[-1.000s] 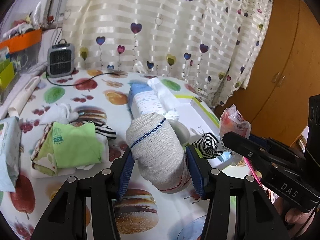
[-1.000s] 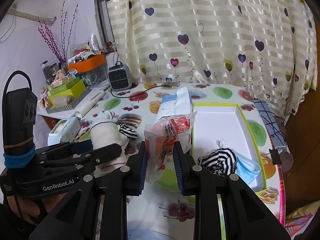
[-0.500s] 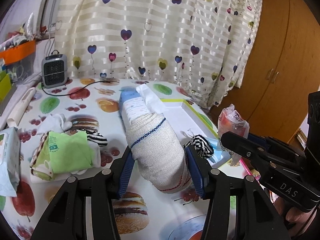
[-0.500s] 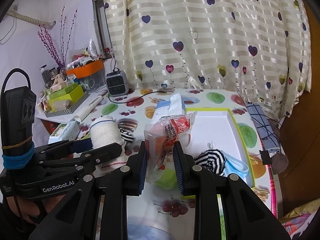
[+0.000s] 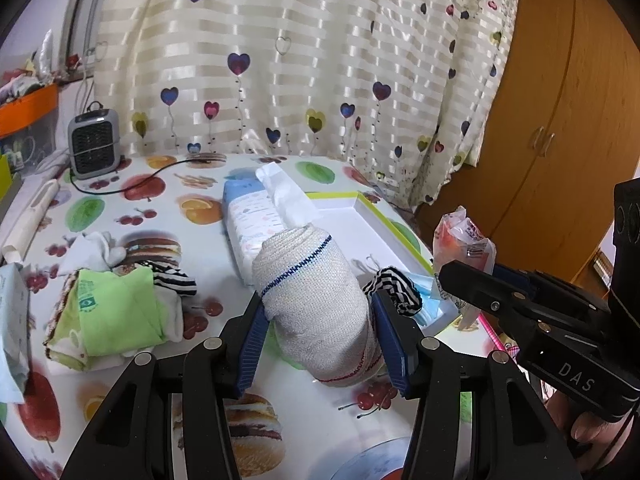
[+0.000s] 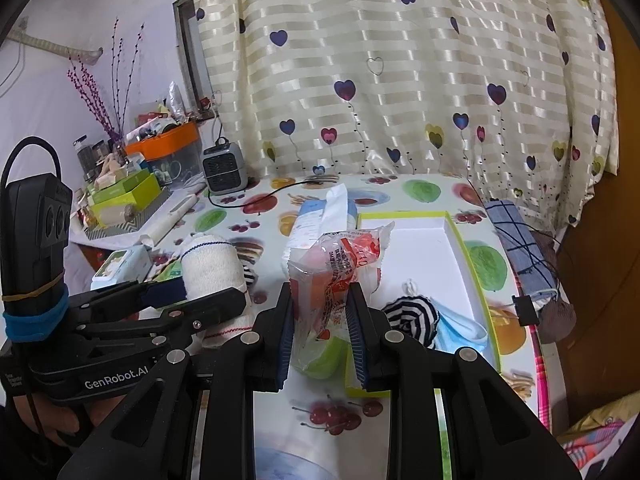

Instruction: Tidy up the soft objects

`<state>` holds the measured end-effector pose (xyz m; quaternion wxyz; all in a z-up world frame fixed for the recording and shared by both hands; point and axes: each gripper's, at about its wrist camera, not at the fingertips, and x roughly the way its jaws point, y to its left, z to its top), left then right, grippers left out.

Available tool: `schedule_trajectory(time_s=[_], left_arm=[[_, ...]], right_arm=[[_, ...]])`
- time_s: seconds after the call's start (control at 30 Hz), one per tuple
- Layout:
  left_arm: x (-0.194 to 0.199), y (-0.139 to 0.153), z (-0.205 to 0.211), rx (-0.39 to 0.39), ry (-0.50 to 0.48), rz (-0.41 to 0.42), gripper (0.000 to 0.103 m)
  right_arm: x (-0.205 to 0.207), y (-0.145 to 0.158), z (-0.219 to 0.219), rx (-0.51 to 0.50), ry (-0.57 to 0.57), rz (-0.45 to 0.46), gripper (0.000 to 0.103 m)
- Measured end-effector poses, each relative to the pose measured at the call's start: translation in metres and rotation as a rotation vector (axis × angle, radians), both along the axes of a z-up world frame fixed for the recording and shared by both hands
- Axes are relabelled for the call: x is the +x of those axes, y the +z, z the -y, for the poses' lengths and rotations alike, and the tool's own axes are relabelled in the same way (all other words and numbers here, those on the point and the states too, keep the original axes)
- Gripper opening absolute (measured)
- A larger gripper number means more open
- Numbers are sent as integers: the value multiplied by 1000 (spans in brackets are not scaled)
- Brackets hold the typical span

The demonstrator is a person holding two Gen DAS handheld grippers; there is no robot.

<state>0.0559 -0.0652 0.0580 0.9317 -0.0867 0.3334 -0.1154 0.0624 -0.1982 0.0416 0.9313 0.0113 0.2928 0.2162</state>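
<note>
- Rolled white sock: clamped across its middle by left gripper, jaws wide, pads pressing both sides; carried above table, tray at its 2 o'clock, prob. bound for it.
- Crinkly plastic packet: pinched low in right gripper, jaws narrow, top sticking up free, so it's ready to drop in too.
- White tray w/ green rim: striped sock ball and blue mask already sit in its near end.
- Tissue pack flanks tray at 9 o'clock; folded clothes pile well apart, left.
</note>
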Motion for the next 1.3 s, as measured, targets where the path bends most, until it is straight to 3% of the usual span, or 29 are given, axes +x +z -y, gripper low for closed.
schedule_trajectory(time_s=[0.53, 1.3], left_arm=[[26, -4, 24, 13, -48, -17, 51], [44, -20, 70, 43, -148, -67, 51]], right_arm=[[21, -9, 55, 37, -128, -27, 26], [48, -68, 85, 25, -162, -195, 26]])
